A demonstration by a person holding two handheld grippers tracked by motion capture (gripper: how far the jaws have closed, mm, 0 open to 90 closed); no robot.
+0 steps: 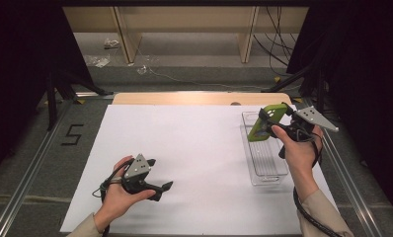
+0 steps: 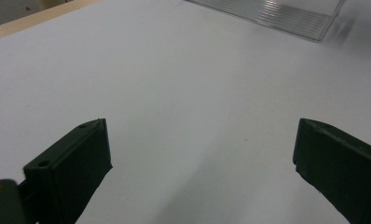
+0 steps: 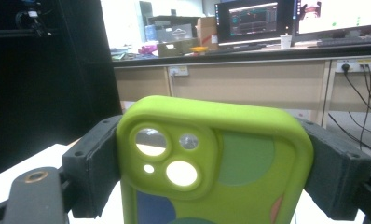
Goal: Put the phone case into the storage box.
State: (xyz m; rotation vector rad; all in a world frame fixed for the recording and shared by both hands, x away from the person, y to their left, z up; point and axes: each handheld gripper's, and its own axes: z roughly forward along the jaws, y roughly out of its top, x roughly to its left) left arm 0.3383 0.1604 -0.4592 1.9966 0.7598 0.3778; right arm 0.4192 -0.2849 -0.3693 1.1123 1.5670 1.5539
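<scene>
The right gripper [image 1: 272, 120] holds a green phone case [image 1: 267, 122] above the far end of a clear tray [image 1: 263, 165], near the right edge of the white surface [image 1: 194, 163]. Its jaws pinch the case on its two long sides, close to the camera end. In the high view the long axis of the case runs from upper right to lower left, tilted, with the lower end pointing down toward the tray. In the right gripper view the case [image 3: 216, 163] stands upright between the jaws, its back facing the camera, and the camera holes are at the top left. Whether the lower end touches the tray, I cannot tell.

The tray lies with its long axis running away from the person. The left gripper [image 1: 160, 187] rests low over the surface at the near left, well apart from the tray. Its jaws are spread wide with nothing between them. Nothing lies between the two grippers.
</scene>
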